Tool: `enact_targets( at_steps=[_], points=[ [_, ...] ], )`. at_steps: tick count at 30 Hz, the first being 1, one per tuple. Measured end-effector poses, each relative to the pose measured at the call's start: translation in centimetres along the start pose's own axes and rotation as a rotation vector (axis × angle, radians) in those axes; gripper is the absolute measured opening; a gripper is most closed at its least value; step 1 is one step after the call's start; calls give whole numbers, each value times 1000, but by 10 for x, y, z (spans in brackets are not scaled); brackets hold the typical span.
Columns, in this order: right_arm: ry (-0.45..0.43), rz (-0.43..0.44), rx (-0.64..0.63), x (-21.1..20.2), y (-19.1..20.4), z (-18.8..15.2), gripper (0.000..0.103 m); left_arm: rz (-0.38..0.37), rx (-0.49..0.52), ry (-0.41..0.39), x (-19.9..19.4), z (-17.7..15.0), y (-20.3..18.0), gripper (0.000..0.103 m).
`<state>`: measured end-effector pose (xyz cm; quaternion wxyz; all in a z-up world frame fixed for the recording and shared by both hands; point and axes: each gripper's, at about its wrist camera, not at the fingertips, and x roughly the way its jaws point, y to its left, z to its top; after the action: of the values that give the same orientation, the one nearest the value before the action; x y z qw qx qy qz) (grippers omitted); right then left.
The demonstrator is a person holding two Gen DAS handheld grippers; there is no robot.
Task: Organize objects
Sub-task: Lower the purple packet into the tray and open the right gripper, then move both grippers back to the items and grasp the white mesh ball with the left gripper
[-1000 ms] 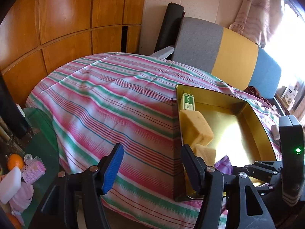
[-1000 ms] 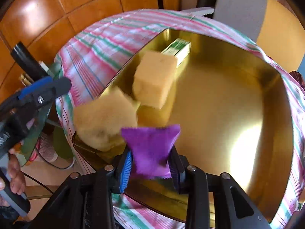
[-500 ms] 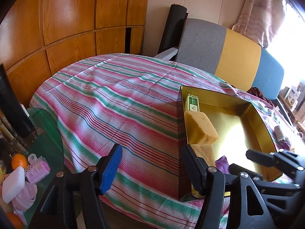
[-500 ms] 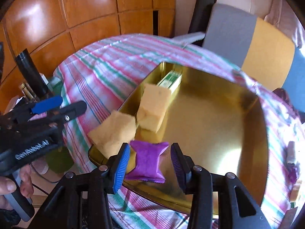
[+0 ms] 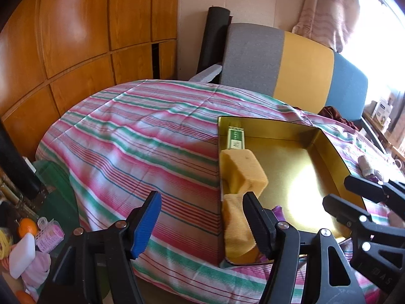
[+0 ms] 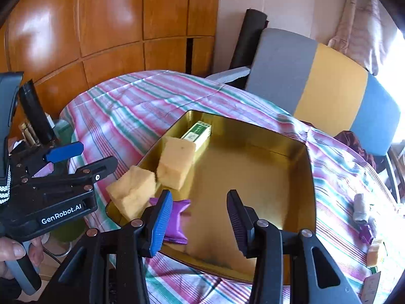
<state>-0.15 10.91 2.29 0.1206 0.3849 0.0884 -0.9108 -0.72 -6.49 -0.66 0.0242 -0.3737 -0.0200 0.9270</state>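
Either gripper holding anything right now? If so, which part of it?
Nothing held. The right gripper is open, jaws just widened; the purple pouch lies in the gold tray, free of the pads. The left gripper is open over the striped cloth.

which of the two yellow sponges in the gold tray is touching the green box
The far sponge, the paler block deeper in the gold tray: its back edge meets the green box. The other sponge sits at the tray's near corner beside the purple packet.
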Motion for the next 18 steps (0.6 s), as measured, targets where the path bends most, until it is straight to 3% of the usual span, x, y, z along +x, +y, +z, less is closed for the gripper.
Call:
enact_targets(
  at_steps=[8,18],
  points=[
    [-16,-63,56,-13,-39,-10,46,-30,81,-4,-1,9,-34,68],
    [27,-219,131,-21,-120,-36,46,-123,222,-9,7,22,-103,68]
  ],
)
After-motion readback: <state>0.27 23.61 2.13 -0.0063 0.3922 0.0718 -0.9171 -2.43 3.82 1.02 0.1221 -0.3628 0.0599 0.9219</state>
